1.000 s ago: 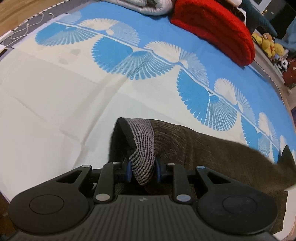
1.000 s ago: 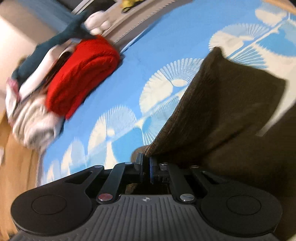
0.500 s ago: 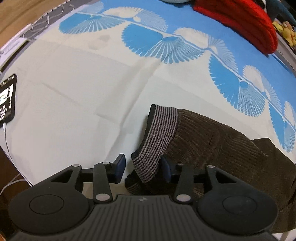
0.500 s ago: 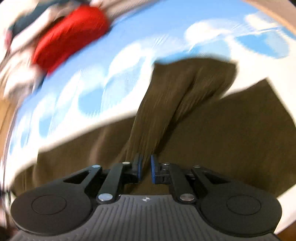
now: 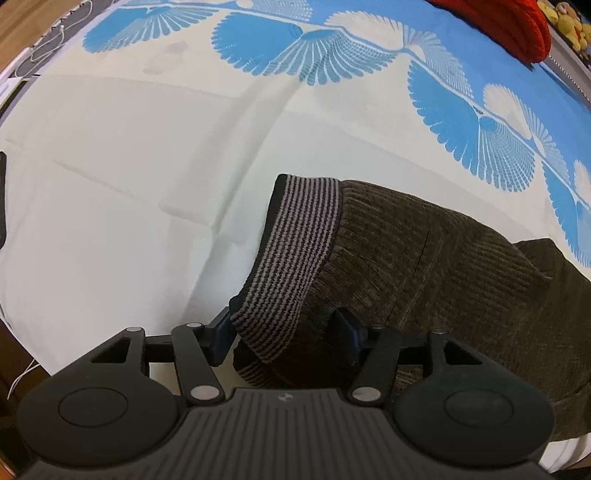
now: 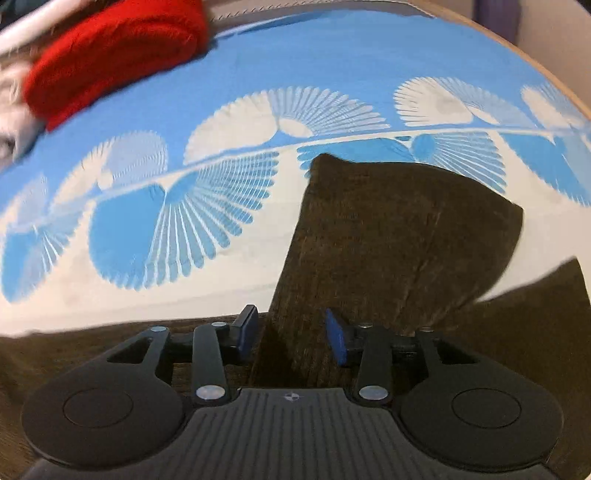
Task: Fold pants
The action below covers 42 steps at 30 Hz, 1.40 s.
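Dark brown corduroy pants (image 5: 424,258) lie on the bed, with a grey-and-black striped waistband (image 5: 291,254) turned up at their left end. My left gripper (image 5: 284,332) is open, its blue pads either side of the waistband's near end without pinching it. In the right wrist view a folded-over part of the pants (image 6: 388,236) lies on the rest of the fabric. My right gripper (image 6: 291,334) is open, its jaws apart around the near end of that fold.
The bed sheet (image 5: 129,184) is cream with blue fan patterns. A red folded blanket (image 6: 110,51) lies at the far side, also in the left wrist view (image 5: 509,26). Soft toys (image 5: 569,22) sit beyond it. A cable (image 5: 48,48) lies at the far left edge.
Both grippers have opened and let go of the pants. The right gripper swung the leg fabric over and laid it on the rest. The waistband now rests on the bed.
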{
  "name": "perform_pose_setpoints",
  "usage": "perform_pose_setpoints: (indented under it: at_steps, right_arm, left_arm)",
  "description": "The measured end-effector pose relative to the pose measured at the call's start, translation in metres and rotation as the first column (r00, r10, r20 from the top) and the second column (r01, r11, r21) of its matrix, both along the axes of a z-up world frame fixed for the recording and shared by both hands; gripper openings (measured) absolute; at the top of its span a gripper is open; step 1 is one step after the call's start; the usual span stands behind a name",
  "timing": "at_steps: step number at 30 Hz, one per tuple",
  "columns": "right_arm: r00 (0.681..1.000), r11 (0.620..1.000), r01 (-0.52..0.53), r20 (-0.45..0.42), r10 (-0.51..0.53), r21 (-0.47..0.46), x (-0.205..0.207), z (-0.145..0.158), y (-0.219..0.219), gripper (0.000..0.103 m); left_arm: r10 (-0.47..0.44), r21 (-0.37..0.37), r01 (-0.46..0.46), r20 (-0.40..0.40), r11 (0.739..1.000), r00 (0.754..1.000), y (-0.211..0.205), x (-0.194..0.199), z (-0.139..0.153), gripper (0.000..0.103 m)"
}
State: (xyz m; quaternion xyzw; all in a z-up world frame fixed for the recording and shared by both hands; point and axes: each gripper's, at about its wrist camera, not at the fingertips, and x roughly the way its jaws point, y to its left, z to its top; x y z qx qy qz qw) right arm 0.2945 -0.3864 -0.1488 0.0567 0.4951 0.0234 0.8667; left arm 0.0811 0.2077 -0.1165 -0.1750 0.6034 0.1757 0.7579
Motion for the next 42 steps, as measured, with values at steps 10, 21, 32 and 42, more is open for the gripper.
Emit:
perform_pose_setpoints:
  at_steps: [10, 21, 32, 42]
  right_arm:
    - [0.999, 0.999, -0.001, 0.046, 0.003, -0.040, -0.016, 0.018, -0.016, 0.007]
    - [0.980, 0.990, -0.013, -0.195, 0.040, 0.139, -0.131, 0.007, -0.133, 0.005]
    - [0.955, 0.923, 0.293, -0.036, -0.293, 0.249, -0.137, 0.010, -0.208, 0.053]
    - [0.758, 0.720, 0.652, -0.180, -0.627, 0.237, -0.117, -0.039, -0.251, 0.050]
  left_arm:
    - [-0.021, 0.075, 0.022, -0.011, 0.997, 1.000, -0.013, 0.004, -0.003, 0.037]
    - [-0.086, 0.136, 0.081, 0.034, 0.987, 0.996, -0.027, -0.006, 0.017, 0.031]
    - [0.025, 0.022, -0.025, 0.037, 0.999, 0.999, -0.009, -0.008, 0.011, 0.058]
    - [0.096, -0.098, -0.097, -0.014, 0.990, 0.995, 0.004, -0.008, -0.007, 0.064]
